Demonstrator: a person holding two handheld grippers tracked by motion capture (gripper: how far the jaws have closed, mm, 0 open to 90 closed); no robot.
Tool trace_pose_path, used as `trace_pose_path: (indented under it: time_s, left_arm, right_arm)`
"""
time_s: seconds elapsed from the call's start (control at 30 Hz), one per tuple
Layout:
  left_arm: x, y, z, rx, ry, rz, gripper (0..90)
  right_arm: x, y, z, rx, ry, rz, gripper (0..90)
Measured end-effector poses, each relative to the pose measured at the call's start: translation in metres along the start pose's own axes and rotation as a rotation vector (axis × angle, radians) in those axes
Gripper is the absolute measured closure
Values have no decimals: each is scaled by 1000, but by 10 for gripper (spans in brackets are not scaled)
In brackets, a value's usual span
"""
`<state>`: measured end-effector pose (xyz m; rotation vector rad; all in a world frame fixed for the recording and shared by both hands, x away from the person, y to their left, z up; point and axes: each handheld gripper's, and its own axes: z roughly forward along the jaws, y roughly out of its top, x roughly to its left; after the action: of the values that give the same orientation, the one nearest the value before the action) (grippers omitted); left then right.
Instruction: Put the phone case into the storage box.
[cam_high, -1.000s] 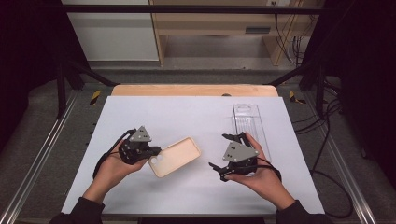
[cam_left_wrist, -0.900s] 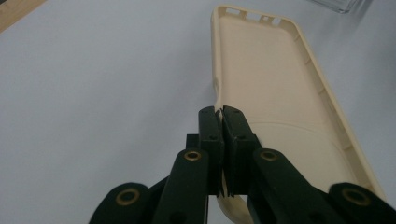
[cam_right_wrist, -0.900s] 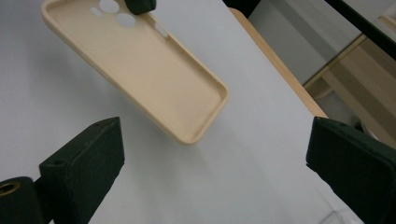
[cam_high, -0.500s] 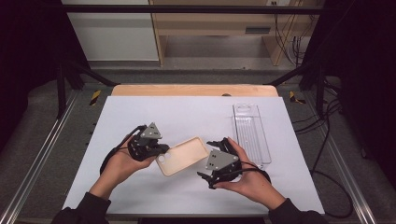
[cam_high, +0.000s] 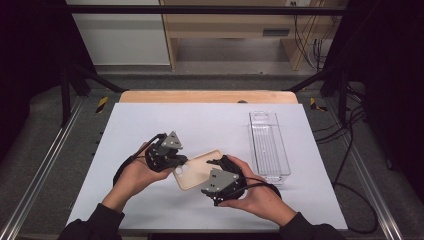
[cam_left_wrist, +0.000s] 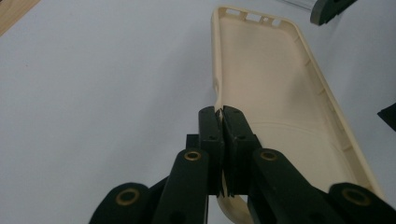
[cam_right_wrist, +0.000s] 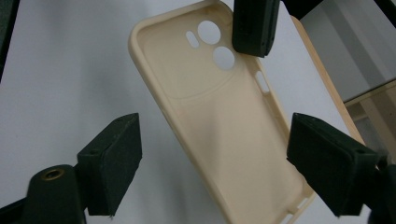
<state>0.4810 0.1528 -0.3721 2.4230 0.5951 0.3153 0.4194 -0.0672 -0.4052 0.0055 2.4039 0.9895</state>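
A wide white surface (cam_high: 210, 125) carries everything. Near its right edge lies a long clear plastic tray (cam_high: 269, 147), well apart from the hands. Toward the near side, between the two hands, sits a cream phone case (cam_high: 197, 170), open side up, with its camera cutouts at one end and its rim raised all round. The left gripper (cam_high: 175, 161) comes in from the left; in the left gripper view its fingers (cam_left_wrist: 212, 135) are pressed tight together on the case's thin side wall, pinching the rim near one end. The right gripper (cam_high: 216, 164) sits at the case's opposite side; in the right gripper view its fingers (cam_right_wrist: 114, 154) stand wide on either side of the case's width, with clear gaps to both long edges, so they touch nothing. Those fingers have just been closing in, with the case between them but not yet gripped.
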Motion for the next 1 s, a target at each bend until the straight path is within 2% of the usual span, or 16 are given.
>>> trace_pose_path:
  time_s: [0.23, 0.83, 1.0]
  left_arm:
    - [-3, 3, 3, 10, -4, 8, 876]
    - [-7, 8, 6, 18, -18, 24, 876]
    - [-7, 8, 6, 20, -19, 21, 877]
  right_arm:
    - [3, 4, 2, 12, 12, -47, 256]
    - [4, 9, 9, 34, 37, -81, 354]
    - [6, 9, 12, 54, 55, -92, 406]
